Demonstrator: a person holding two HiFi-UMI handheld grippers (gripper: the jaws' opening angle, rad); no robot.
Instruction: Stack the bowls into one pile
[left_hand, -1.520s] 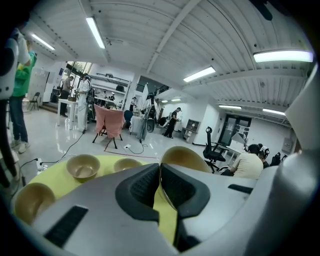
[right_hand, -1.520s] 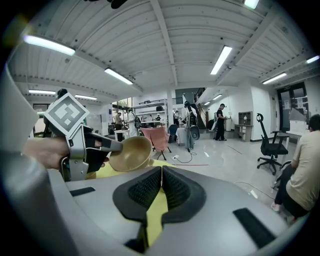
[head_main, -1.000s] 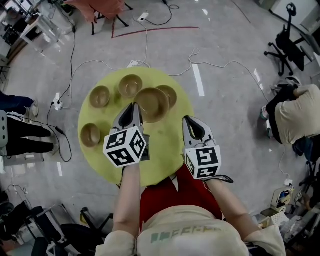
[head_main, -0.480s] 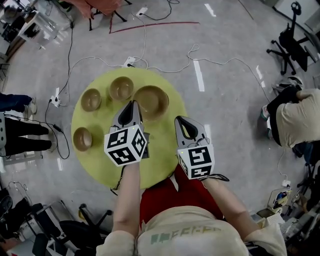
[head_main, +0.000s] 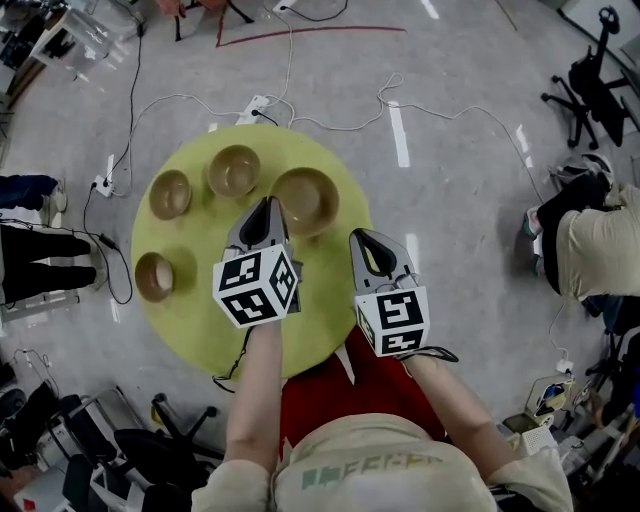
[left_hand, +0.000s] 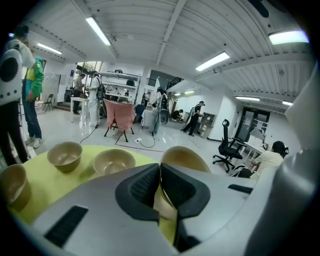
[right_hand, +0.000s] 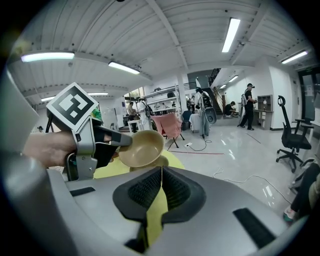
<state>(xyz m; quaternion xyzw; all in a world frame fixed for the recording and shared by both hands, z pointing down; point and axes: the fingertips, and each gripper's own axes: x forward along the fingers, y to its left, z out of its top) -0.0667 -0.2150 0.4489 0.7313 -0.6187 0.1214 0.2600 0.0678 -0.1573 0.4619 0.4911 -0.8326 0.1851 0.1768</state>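
Several tan bowls stand on a round yellow table (head_main: 200, 320). My left gripper (head_main: 270, 207) is shut on the rim of one bowl (head_main: 305, 197) and holds it just off the table. In the right gripper view that held bowl (right_hand: 142, 147) hangs tilted directly over another bowl (right_hand: 156, 162), which the head view hides. The pinched rim (left_hand: 182, 157) shows between the pads in the left gripper view. My right gripper (head_main: 362, 240) hovers at the table's right edge, shut and holding nothing. Single bowls sit at the back (head_main: 233, 170), back left (head_main: 170, 193) and left (head_main: 154, 275).
Cables and a power strip (head_main: 255, 105) lie on the grey floor behind the table. Office chairs (head_main: 590, 85) and a seated person (head_main: 590, 235) are at the right. Another person's legs (head_main: 40, 260) are at the left, close to the table.
My left gripper has carried its bowl right and back, over the bowl at the table's right, which is now hidden in the head view. My right gripper has shifted slightly left.
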